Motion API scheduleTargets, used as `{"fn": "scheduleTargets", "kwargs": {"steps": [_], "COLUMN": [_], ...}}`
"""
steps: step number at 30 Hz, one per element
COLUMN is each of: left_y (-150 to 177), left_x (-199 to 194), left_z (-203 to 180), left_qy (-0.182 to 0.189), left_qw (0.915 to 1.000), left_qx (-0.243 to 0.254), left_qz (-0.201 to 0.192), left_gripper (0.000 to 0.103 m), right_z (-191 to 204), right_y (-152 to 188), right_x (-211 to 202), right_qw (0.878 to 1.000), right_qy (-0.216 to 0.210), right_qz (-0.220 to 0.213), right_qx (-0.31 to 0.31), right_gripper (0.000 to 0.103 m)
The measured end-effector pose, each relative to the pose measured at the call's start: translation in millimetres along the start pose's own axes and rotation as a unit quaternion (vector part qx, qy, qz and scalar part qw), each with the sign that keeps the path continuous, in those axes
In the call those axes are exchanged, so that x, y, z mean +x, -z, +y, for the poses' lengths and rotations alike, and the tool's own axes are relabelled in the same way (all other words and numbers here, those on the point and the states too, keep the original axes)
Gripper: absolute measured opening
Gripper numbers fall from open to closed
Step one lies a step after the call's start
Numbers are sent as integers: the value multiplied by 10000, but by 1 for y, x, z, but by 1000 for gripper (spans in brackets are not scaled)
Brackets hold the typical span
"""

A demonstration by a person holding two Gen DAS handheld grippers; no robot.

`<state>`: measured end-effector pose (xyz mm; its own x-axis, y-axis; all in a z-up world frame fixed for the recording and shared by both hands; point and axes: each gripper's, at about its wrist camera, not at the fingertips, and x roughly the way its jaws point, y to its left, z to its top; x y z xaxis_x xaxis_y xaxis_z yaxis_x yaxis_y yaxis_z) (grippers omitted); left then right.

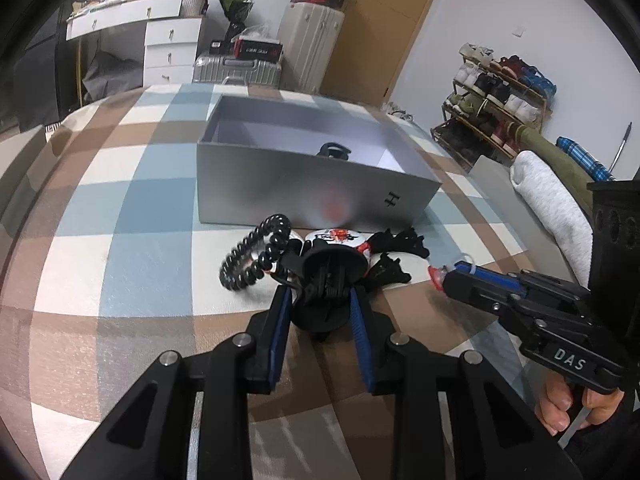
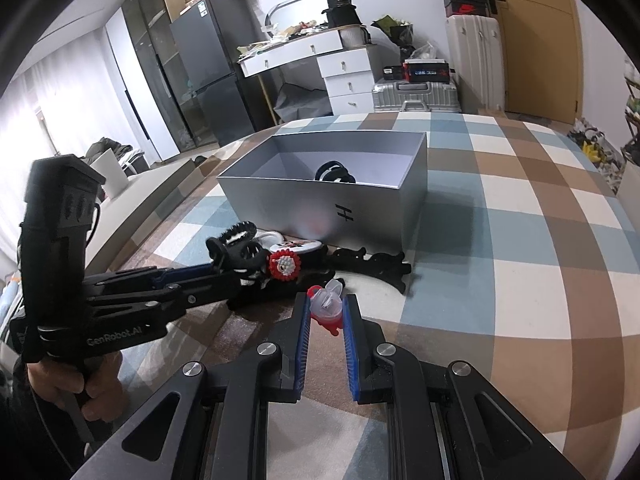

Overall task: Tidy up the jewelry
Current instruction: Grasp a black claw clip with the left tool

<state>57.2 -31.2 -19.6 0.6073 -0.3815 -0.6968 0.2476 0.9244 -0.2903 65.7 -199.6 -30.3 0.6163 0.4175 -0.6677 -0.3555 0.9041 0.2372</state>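
A grey open box point(image 1: 304, 184) stands on the checked cloth; it also shows in the right wrist view point(image 2: 320, 204). A black item point(image 1: 334, 150) lies inside it. In front of the box lies a pile of hair pieces: a black spiral hair tie point(image 1: 256, 258), a white and red clip point(image 1: 338, 237) and black claw clips point(image 1: 396, 252). My left gripper point(image 1: 320, 300) is shut on a black claw clip point(image 1: 326, 280). My right gripper point(image 2: 326, 310) is shut on a small clear and red clip point(image 2: 326, 308).
The table has a blue, brown and white checked cloth point(image 1: 132, 216). A shoe rack point(image 1: 496, 100) stands at the right. Suitcases point(image 1: 240, 68) and a white desk point(image 1: 160, 32) stand behind the table. A fridge point(image 2: 208, 68) is at the back left.
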Motion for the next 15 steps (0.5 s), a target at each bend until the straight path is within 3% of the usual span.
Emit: {"fn": "scheduleTargets", "kwargs": {"steps": [15], "left_y": [-3], "left_x": [-18], "left_z": [-12], "left_qy": [170], "left_qw": [9992], "left_qx": [197], "left_qz": [-317], "left_gripper": [24], "right_z": [12], "right_y": [-2], "right_x": [-12], "right_qw": [9999], "right_qy": [-48], "right_qz": [-127], "right_qx": [-89], "right_gripper": [15]}}
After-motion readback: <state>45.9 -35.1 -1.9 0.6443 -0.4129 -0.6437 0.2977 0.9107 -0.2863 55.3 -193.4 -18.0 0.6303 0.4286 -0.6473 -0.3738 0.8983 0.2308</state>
